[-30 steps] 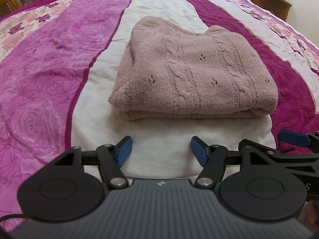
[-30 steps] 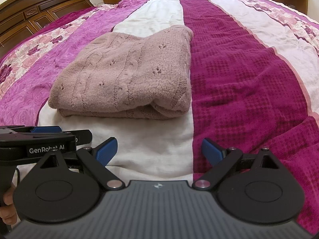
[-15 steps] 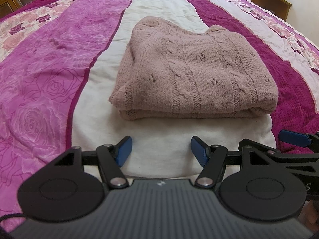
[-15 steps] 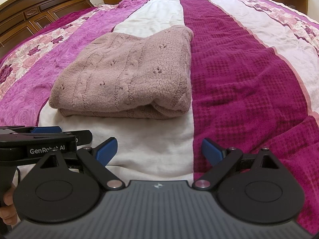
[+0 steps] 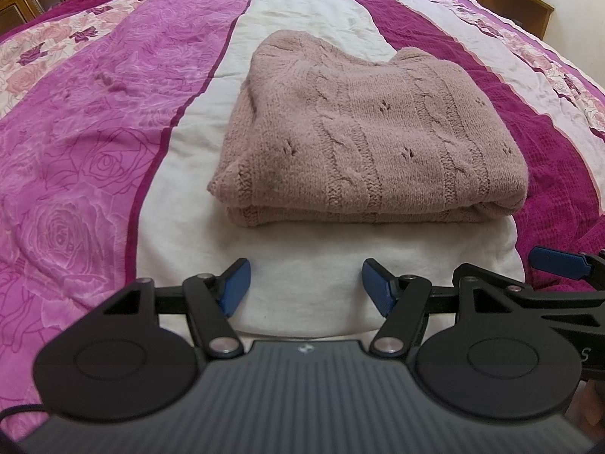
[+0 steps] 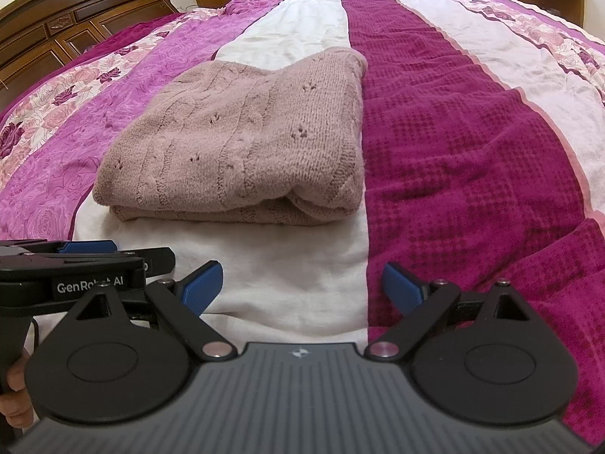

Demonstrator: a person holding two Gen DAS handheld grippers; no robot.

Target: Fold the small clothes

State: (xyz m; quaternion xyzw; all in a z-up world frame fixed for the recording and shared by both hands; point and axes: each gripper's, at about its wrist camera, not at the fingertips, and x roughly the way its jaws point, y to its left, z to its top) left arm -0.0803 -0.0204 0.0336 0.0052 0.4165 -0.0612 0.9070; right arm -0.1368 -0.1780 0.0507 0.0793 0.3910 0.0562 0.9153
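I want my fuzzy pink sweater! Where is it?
The sweater lies folded on the bed, mostly on its white stripe, just beyond both open grippers.

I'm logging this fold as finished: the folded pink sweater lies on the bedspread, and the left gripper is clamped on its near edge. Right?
Not quite. The folded pink sweater does lie on the bedspread, but the left gripper is open and short of its near edge, touching nothing, as the left wrist view shows.

Both views bright, soft even daylight; no glare. Faint shadow under the folded sweater (image 5: 363, 132) front edge. Strong fisheye bending: bed (image 6: 472, 121) edges and headboard (image 6: 75, 26) curve. Focus sharp mid-frame; nearest tool housing slightly soft.
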